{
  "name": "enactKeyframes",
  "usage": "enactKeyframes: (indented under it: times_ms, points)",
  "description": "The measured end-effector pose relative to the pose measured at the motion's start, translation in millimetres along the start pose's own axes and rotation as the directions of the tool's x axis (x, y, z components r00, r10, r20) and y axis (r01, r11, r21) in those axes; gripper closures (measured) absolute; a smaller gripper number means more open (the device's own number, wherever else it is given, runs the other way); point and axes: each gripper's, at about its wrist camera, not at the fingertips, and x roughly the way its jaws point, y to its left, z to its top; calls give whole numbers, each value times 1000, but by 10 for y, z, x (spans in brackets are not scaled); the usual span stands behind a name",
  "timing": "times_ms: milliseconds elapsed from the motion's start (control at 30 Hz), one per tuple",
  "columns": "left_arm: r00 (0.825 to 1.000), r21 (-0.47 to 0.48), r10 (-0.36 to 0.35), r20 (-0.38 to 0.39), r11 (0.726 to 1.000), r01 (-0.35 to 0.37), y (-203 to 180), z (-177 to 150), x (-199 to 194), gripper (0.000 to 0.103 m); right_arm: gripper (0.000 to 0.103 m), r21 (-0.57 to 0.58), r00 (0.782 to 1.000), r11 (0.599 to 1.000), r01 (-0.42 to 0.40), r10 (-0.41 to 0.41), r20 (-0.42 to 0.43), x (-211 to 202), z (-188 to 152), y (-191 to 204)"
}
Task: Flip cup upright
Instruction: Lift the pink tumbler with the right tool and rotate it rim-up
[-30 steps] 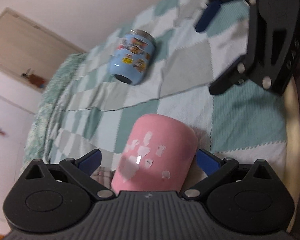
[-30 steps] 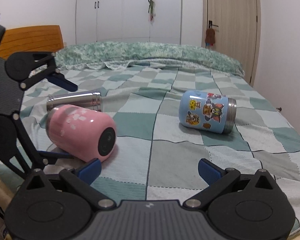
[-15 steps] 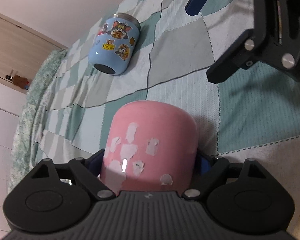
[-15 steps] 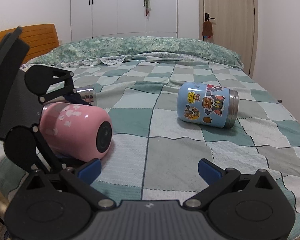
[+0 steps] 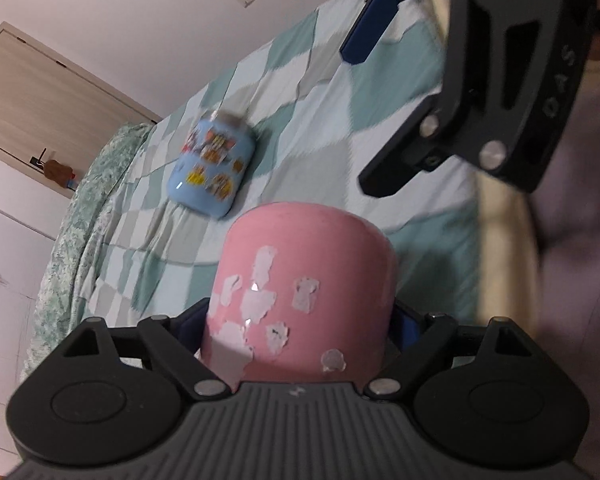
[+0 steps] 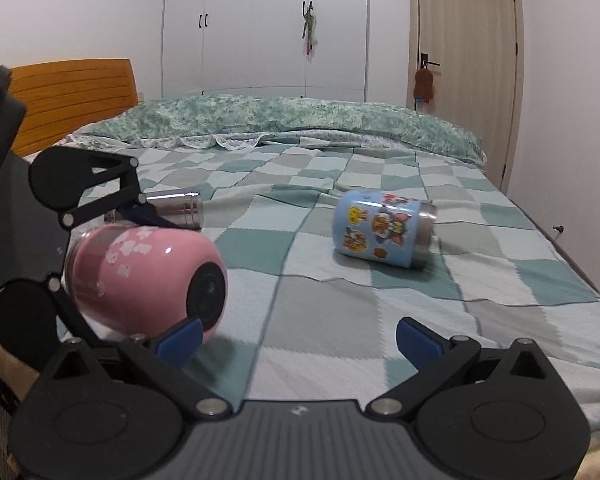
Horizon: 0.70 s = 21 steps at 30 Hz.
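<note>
Above bedspread (image 6: 340, 320), pink cup (image 5: 304, 292) between left fingers (image 5: 192, 320).

Bed (image 6: 380, 320), one, with an orange wooden headboard (image 6: 72, 92) at its left side in the right wrist view.

Cover: a checked blanket (image 6: 340, 308) in teal, grey and pale squares, lightly creased, spread across the whole top. A green patterned quilt (image 6: 300, 118) lies bunched along the far edge, with a strip of white lace trim just in front of it.

Lying directly on the blanket:
- blue cup (image 6: 384, 230) with cartoon stickers, on its side, metal rim toward the right, right of centre;
- steel cup (image 6: 176, 208), on its side, at the left, well apart from the blue one.
</note>
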Motion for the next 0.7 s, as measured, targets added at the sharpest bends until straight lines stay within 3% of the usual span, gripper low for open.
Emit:
enactKeyframes:
  times_ms: [267, 633, 700]
  points:
    - [1000, -63, 5, -5, 998, -6, -235, 347, 139, 14, 0, -17, 1000, 1000, -22, 22, -13, -146, -106, -465]
    - [1000, -66, -15, -7, 998, 15, -252, 366, 298, 13, 0, -16, 999, 999, -37, 37, -29, -61, -130, -585]
    - [1000, -69, 22, 3, 997, -22, -268, 363, 250, 0, 0, -31, 999, 999, -44, 44, -26, -68, -104, -569]
